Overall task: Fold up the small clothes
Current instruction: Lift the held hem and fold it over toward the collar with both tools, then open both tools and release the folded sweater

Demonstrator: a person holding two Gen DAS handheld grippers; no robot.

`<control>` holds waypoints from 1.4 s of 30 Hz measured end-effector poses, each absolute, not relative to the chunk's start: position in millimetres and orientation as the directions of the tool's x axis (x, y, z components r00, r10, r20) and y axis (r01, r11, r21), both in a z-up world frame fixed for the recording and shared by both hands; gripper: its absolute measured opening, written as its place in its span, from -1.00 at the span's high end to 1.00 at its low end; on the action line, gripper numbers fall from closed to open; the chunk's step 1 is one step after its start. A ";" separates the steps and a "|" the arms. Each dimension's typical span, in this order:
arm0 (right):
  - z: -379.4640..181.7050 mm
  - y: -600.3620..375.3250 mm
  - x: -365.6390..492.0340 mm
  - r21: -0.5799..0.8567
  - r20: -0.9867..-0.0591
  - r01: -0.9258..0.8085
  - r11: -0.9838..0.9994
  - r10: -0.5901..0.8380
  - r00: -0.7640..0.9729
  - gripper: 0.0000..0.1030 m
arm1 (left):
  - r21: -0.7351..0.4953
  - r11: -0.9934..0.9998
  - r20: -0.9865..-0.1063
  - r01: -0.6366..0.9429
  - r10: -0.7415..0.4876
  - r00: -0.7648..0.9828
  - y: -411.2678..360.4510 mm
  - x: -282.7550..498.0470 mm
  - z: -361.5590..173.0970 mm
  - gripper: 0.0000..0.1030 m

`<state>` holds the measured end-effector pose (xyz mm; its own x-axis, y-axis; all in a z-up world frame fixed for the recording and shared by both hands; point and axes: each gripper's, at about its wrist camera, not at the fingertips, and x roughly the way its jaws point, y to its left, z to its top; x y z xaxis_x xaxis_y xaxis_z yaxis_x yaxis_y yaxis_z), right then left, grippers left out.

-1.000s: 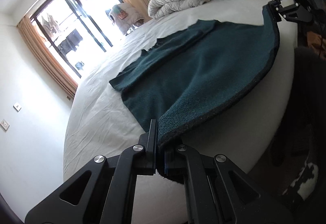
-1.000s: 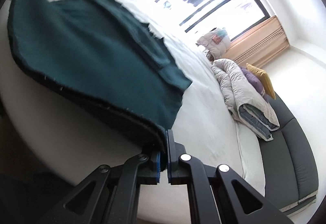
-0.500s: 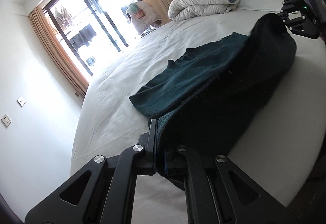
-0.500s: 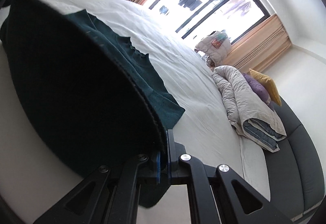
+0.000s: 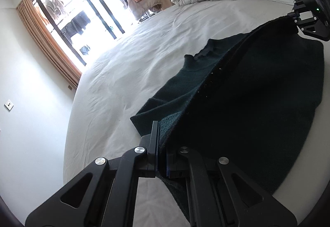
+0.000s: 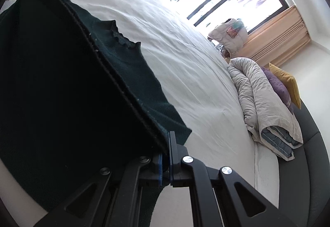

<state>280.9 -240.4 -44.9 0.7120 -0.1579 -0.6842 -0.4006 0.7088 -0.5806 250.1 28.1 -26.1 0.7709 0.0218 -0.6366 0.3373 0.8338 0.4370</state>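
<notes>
A dark green knitted garment (image 5: pixel 257 103) lies partly on the white bed (image 5: pixel 134 74). My left gripper (image 5: pixel 162 140) is shut on one corner of its near hem. My right gripper (image 6: pixel 166 144) is shut on the other corner; it also shows in the left wrist view (image 5: pixel 297 20) at the far right. The hem is lifted between the two grippers and the near half hangs as a raised flap. The ruffled neck end (image 6: pixel 123 39) lies flat on the sheet beyond it.
A folded grey-white duvet (image 6: pixel 266 107) with purple and yellow pillows (image 6: pixel 286 84) lies at the head of the bed against a dark headboard (image 6: pixel 309 165). A large window with tan curtains (image 5: pixel 47 39) is beyond the bed. A white wall stands to the left.
Both grippers have lifted the hem off the bed's near edge and carried it up and forward over the bed, so the near half now stands as a raised flap.
</notes>
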 end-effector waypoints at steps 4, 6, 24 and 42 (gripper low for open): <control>-52.2 -237.7 316.4 -0.561 -0.710 -0.416 0.716 -0.158 0.686 0.93 | 0.435 0.833 -0.660 0.341 0.038 0.750 30.8 292.6 -34.5 0.93; -58.2 -237.1 333.6 -0.552 -0.722 -0.419 0.721 -0.162 0.673 0.93 | 0.434 0.835 -0.671 0.340 0.047 0.740 32.2 311.5 -40.0 0.93; -69.0 -305.6 402.4 -0.297 -0.786 -0.176 0.939 -0.136 0.603 -0.98 | 0.435 0.864 -0.703 0.253 0.151 0.695 44.6 366.7 -88.8 -0.42; -101.1 -371.3 445.3 0.209 -0.932 -0.072 0.975 0.221 0.288 -1.00 | 0.446 0.881 -0.668 0.157 0.210 0.714 57.9 353.0 -97.8 -0.65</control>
<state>445.3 -371.3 -101.1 0.2876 0.2211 -0.9319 -0.0724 0.9752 0.2090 353.0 57.9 -97.8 0.7142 0.2105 -0.6675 0.1573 0.8810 0.4461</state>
